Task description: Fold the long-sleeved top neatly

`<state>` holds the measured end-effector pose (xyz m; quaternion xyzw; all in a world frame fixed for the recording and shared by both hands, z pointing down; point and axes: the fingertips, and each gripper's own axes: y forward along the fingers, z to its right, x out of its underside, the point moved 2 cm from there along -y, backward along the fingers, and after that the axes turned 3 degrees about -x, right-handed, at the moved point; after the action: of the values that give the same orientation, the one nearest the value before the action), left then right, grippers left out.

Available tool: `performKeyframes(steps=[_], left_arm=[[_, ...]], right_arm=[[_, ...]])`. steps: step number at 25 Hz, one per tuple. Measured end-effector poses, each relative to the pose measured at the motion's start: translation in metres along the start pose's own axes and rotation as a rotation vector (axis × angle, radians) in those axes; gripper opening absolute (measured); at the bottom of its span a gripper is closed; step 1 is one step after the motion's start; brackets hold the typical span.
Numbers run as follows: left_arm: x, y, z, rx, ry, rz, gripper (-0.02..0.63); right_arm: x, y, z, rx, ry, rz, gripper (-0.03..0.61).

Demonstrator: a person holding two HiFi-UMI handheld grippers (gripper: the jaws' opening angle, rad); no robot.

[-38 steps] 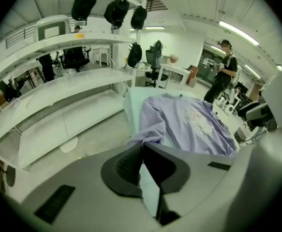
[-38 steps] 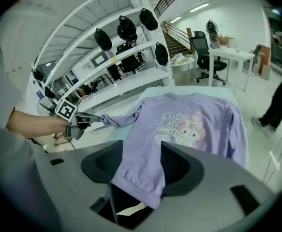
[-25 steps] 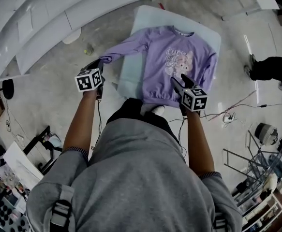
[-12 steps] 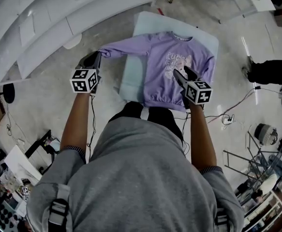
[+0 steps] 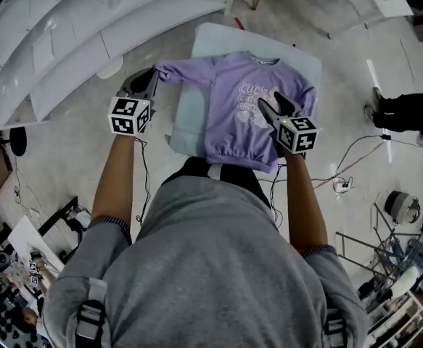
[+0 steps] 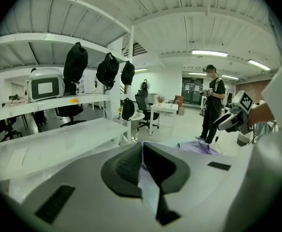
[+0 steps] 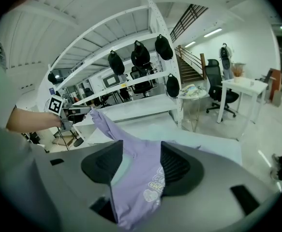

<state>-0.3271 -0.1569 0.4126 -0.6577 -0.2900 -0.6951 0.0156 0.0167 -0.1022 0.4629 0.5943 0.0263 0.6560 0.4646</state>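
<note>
Long-sleeved top (image 5: 244, 111) is what we could spoil from here. Our left gripper (image 5: 153, 75) is clamped shut on only a thin fold of the cuff (image 5: 162, 71), so a sharp tug could pull the fabric out from between the pads. Nothing pins the body either: our right gripper (image 5: 265, 107) hangs over the chest print (image 5: 258, 100) with its jaws about half open and the pads pressing on nothing, the lilac cloth merely showing through the gap. We judge that carrying the sleeve (image 5: 193, 71) across would then drag the whole garment over the tabletop (image 5: 204, 38), skewing it and wrinkling the front. The sleeve could also twist and land crooked, and the hem sits near the tabletop's near edge, so a pull towards us might slide it off.

The garment lies face up and mostly flat on the pale tabletop, neckline away from us. One sleeve stretches out to our left, its cuff held up in the left gripper beside the tabletop's left edge. The right gripper is above the chest, right of centre.
</note>
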Motion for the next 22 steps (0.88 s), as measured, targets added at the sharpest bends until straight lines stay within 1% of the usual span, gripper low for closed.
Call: performKeyframes(steps=[3,10,15,22], left_arm=[[-0.012,0.012,0.022,0.019,0.012,0.011,0.026],[-0.034,0.048,0.070,0.098,0.084,0.013,0.026],[-0.046,0.079,0.105,0.183,0.152,0.004,0.026],[-0.051,0.109,0.159,0.311,0.253,-0.022,0.026]], right_arm=[[-0.003,-0.008,0.011,-0.001,-0.023,0.017,0.261],[0.001,-0.025,0.035,0.019,-0.031,0.038,0.261],[0.009,-0.037,0.055,0.037,-0.011,0.043,0.262],[0.030,-0.061,0.077,0.071,0.034,0.057,0.262]])
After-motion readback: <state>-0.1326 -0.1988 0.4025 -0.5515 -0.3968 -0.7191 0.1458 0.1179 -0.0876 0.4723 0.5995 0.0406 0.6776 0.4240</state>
